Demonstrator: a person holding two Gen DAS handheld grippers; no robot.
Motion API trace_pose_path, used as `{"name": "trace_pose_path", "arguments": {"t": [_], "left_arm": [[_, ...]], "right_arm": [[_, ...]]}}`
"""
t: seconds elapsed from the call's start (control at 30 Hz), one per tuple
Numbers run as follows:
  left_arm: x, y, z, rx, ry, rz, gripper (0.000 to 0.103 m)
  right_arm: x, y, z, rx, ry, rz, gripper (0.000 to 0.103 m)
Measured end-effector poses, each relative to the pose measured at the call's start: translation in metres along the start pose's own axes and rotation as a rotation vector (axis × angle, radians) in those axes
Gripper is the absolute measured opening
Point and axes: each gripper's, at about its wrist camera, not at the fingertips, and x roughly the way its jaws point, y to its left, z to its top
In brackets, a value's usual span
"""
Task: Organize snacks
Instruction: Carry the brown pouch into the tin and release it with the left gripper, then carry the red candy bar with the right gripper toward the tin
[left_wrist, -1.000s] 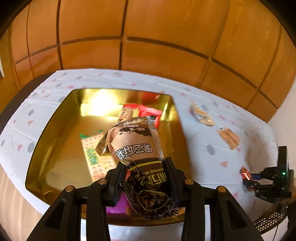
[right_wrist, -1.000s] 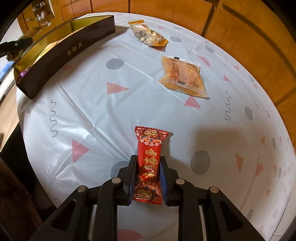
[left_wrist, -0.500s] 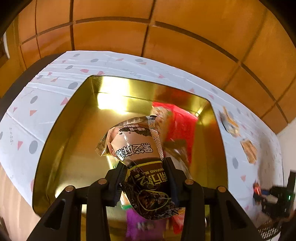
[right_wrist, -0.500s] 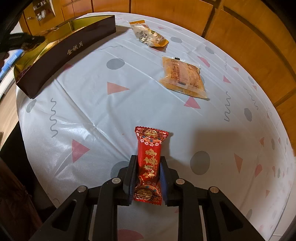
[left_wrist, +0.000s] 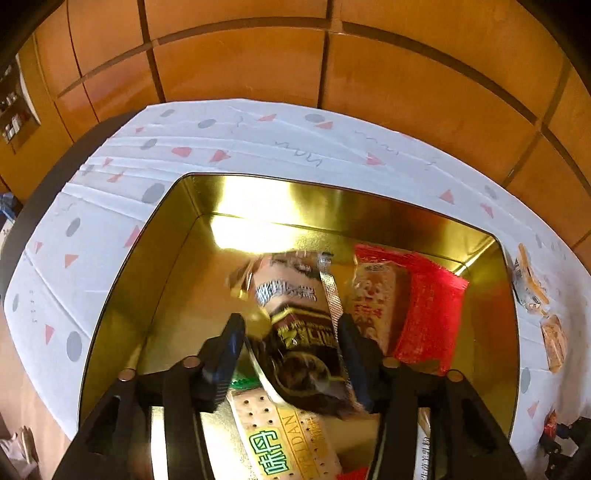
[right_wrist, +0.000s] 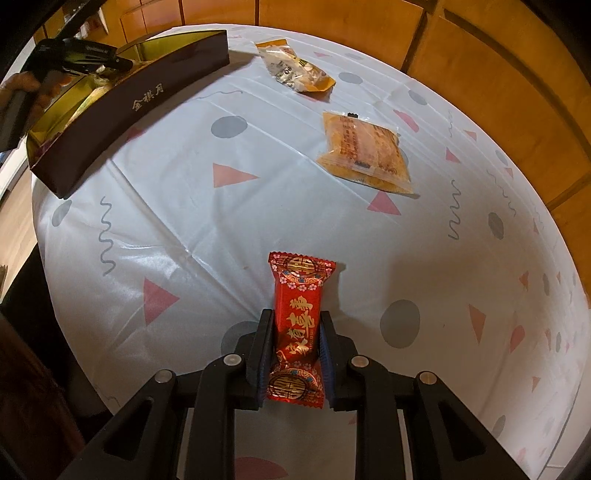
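In the left wrist view my left gripper (left_wrist: 291, 332) hangs over the gold tin box (left_wrist: 170, 266) with its jaws spread. The brown snack packet (left_wrist: 295, 325) sits loose and blurred between them, touching only the right finger. A red packet (left_wrist: 432, 306), a pale packet (left_wrist: 373, 299) and a biscuit pack (left_wrist: 288, 435) lie in the box. In the right wrist view my right gripper (right_wrist: 297, 350) is shut on a red candy bar (right_wrist: 298, 321) just above the tablecloth. The left gripper (right_wrist: 77, 59) shows over the box (right_wrist: 133, 99).
An orange cracker packet (right_wrist: 364, 153) and a yellow-clear snack packet (right_wrist: 295, 70) lie on the white patterned tablecloth (right_wrist: 221, 206) to the right of the box; they also show in the left wrist view as cracker packet (left_wrist: 554, 339) and snack packet (left_wrist: 528, 280). Wooden wall panels stand behind the round table.
My left gripper has moved forward and lower over the box and opened its jaws, so the brown packet is slipping free. The right gripper with the red candy bar has stayed put.
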Motion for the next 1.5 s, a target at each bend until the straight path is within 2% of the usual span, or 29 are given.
{"name": "trace_pose_path", "arguments": {"t": [0.2, 0.53, 0.7, 1.03, 1.33, 1.5], "left_arm": [[-0.032, -0.009, -0.016, -0.002, -0.086, 0.025, 0.055], [-0.081, -0.04, -0.071, 0.064, -0.168, -0.072, 0.055], [-0.09, -0.05, -0.09, 0.092, -0.168, -0.098, 0.055], [-0.095, -0.054, -0.117, 0.109, -0.18, -0.13, 0.055], [-0.103, -0.057, -0.127, 0.152, -0.212, -0.144, 0.055], [-0.103, -0.053, -0.13, 0.151, -0.209, -0.165, 0.055]], "right_arm": [[0.001, -0.002, 0.001, 0.007, 0.002, 0.001, 0.023], [0.003, 0.004, 0.005, 0.007, 0.028, -0.032, 0.023], [0.003, 0.008, 0.008, 0.019, 0.038, -0.05, 0.023], [0.0, 0.003, 0.002, 0.131, 0.003, -0.056, 0.023], [-0.002, 0.002, -0.005, 0.263, -0.019, -0.08, 0.023], [-0.003, 0.002, 0.001, 0.349, 0.001, -0.1, 0.023]]}}
